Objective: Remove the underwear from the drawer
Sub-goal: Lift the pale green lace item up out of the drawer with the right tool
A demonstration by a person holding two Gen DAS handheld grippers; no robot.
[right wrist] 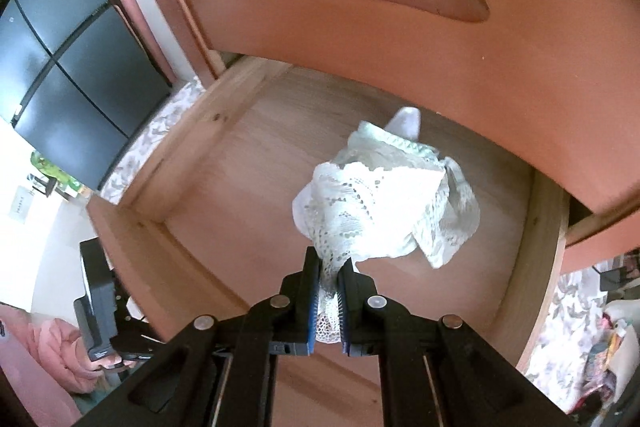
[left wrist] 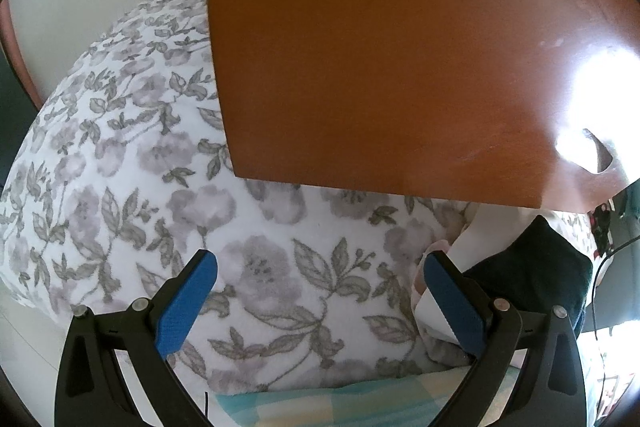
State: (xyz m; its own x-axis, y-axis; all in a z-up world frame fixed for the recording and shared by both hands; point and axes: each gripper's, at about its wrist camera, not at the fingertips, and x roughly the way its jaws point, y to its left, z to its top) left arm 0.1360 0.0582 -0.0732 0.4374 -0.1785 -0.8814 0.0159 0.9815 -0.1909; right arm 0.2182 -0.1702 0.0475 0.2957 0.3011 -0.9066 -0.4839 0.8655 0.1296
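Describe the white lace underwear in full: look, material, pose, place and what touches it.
The underwear is white, of openwork lace with scalloped edges, crumpled and bunched rather than folded. One gathered end is pinched between the blue pads of the right hand-held gripper, which is shut on it. The rest hangs loose over the pale wooden floor of the open drawer, below the closed drawer front above. Whether it touches the floor is unclear.

white lace underwear [right wrist: 380, 203] bunched, one end pinched in my right gripper [right wrist: 329, 281], the rest hanging crumpled over the open wooden drawer [right wrist: 224, 219]. drawer floor pale, mostly bare.
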